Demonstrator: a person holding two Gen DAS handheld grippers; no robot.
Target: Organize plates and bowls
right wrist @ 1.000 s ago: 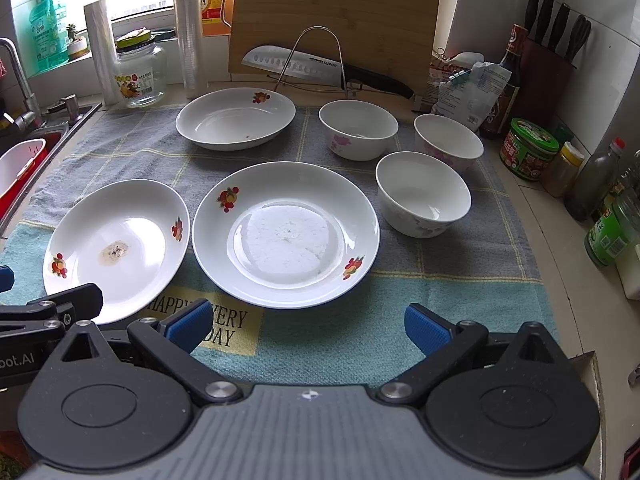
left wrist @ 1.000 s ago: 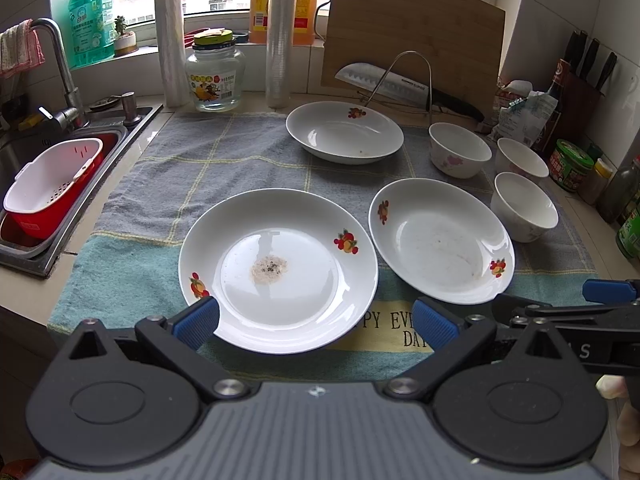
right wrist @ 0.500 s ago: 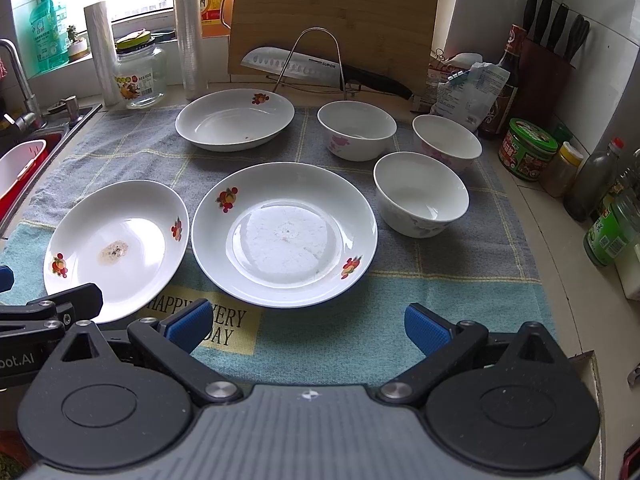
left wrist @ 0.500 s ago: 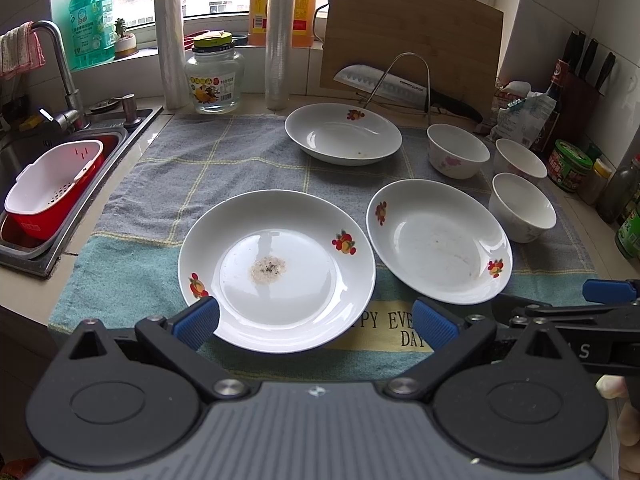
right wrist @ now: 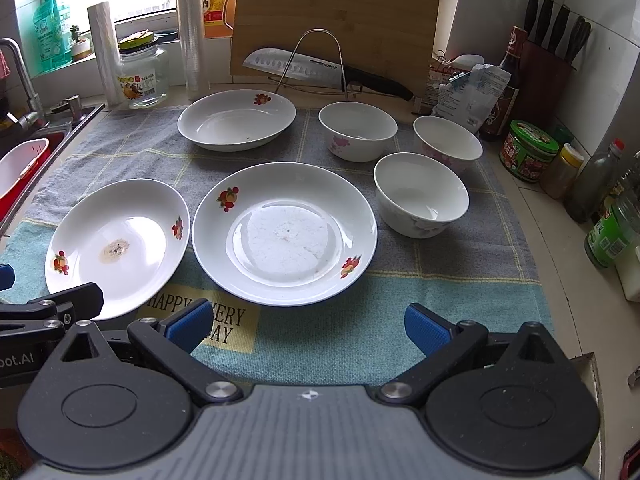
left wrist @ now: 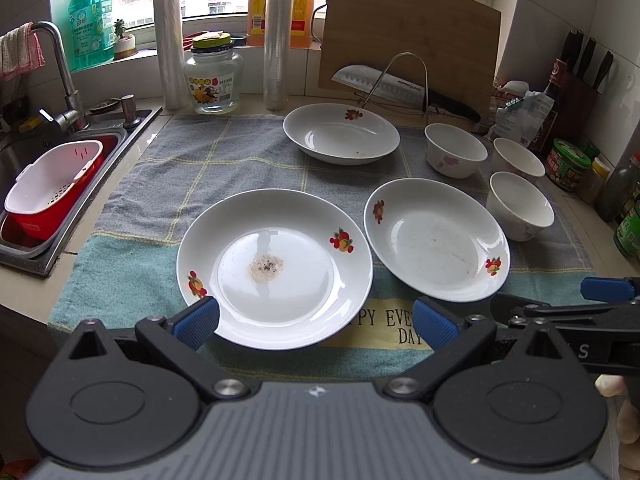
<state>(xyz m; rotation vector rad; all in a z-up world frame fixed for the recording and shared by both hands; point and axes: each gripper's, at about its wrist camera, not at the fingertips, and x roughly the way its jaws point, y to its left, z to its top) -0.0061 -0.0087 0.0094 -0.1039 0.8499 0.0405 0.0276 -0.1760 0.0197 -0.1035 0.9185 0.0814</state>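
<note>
Here, three plates and three bowls lie on a towel (right wrist: 420,320) spread over the tabletop (right wrist: 532,216). The stained plate (left wrist: 276,268) sits front left, with a brownish spot at its centre. The middle plate (right wrist: 284,232) lies just beside it on the right, their rims nearly touching. The far plate (right wrist: 238,118) rests behind them, near the back of the towel. To the right, the near bowl (right wrist: 420,196) stands upright close to the middle plate's rim; the pink-flowered bowl (right wrist: 358,130) and the rear bowl (right wrist: 448,142) stand behind it, side by side. All bowls stand apart, none stacked.

The left hand-held gripper (left wrist: 314,320) hovers above the near edge of the stained plate, its jaws spread wide and holding nothing. The right hand-held gripper (right wrist: 306,324) hovers over the towel in front of the middle plate, likewise wide open and empty.

Behind the dishes, a cutting board (right wrist: 336,20) leans against the wall, with a knife (right wrist: 304,66) on a wire stand before it. A glass jar (left wrist: 214,78) stands at the back left, and a sink (left wrist: 24,148) holding a red-and-white strainer basket (left wrist: 52,188) lies left of the towel.
</note>
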